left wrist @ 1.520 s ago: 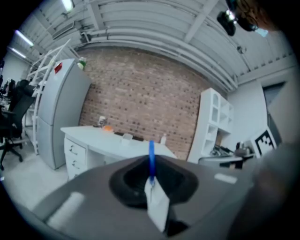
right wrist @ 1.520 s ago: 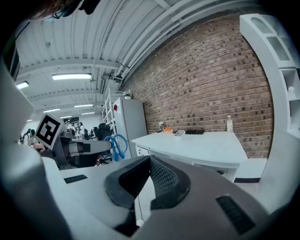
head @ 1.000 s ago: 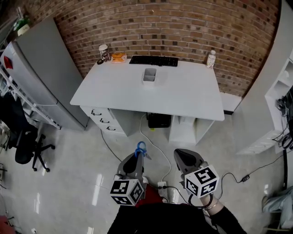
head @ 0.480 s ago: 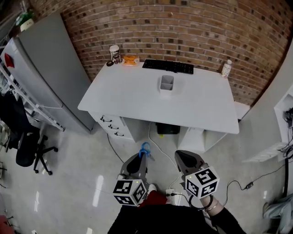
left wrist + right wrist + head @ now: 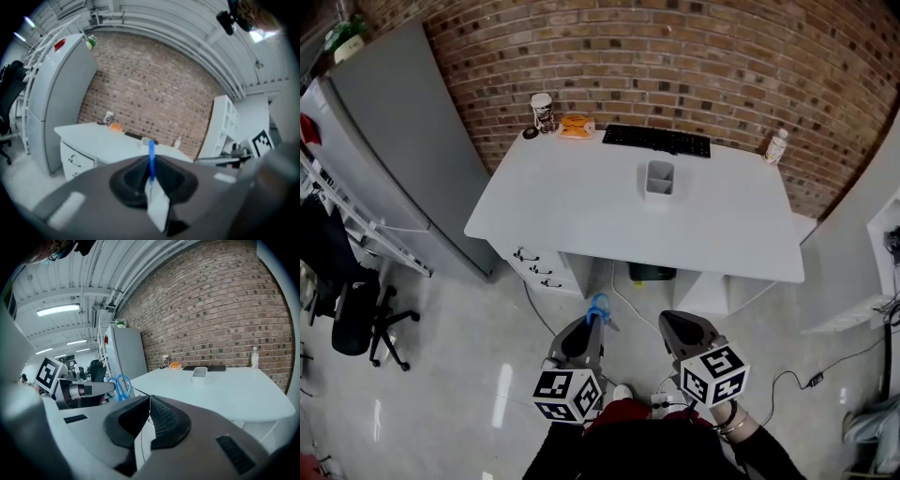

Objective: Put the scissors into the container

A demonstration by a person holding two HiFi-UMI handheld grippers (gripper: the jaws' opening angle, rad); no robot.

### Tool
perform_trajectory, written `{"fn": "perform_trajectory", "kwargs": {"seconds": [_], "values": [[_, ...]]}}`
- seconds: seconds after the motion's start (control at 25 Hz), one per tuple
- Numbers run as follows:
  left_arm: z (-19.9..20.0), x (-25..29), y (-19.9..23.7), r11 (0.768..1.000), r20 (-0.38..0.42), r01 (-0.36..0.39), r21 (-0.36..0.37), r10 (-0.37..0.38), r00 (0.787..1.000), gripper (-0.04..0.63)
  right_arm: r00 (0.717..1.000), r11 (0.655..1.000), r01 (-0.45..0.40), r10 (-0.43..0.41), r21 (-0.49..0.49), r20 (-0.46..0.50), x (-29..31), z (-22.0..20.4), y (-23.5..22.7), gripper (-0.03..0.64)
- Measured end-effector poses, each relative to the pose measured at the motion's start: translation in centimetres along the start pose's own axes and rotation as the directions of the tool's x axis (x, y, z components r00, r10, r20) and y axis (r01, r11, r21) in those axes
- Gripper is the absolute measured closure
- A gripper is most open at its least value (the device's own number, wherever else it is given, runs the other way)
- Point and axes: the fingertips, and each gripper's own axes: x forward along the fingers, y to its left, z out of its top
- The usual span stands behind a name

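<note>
Blue-handled scissors stick out of my left gripper, which is shut on them; the handle rings show past its tip. In the left gripper view the blue scissors stand edge-on between the closed jaws of the left gripper. The right gripper view shows the scissors from the side. My right gripper hangs beside the left one, shut with nothing in it, its jaws pressed together. The white container stands on the white desk, far ahead of both grippers.
A black keyboard, a jar, an orange item and a bottle line the desk's back edge by the brick wall. A grey cabinet stands left, an office chair lower left. Cables run across the floor.
The view has shifted nearer the desk, so desk and container sit lower and further right in the frame. Both grippers keep their pose, the left still holding the scissors.
</note>
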Motion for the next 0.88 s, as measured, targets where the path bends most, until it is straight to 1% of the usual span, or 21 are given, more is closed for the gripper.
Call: {"fn": "perform_trajectory", "kwargs": {"seconds": [0.28, 0.44, 0.88], "values": [[0.5, 0.8, 2.1, 1.0, 0.005, 0.003, -0.03, -0.003, 1.0, 0.568, 0.999, 1.0, 0.026, -0.026, 0.004, -0.019, 1.4, 0.1, 0.2, 0.607], [0.7, 0.7, 2.6, 0.998, 0.017, -0.004, -0.057, 0.005, 1.0, 0.568, 0.999, 1.0, 0.021, -0.021, 0.003, -0.035, 1.7, -0.2, 0.5, 0.607], [1.9, 2.2, 2.9, 0.999, 0.035, 0.002, -0.032, -0.001, 0.999, 0.568, 0.999, 1.0, 0.009, -0.008, 0.016, -0.033, 3.6, 0.4, -0.5, 0.607]]}}
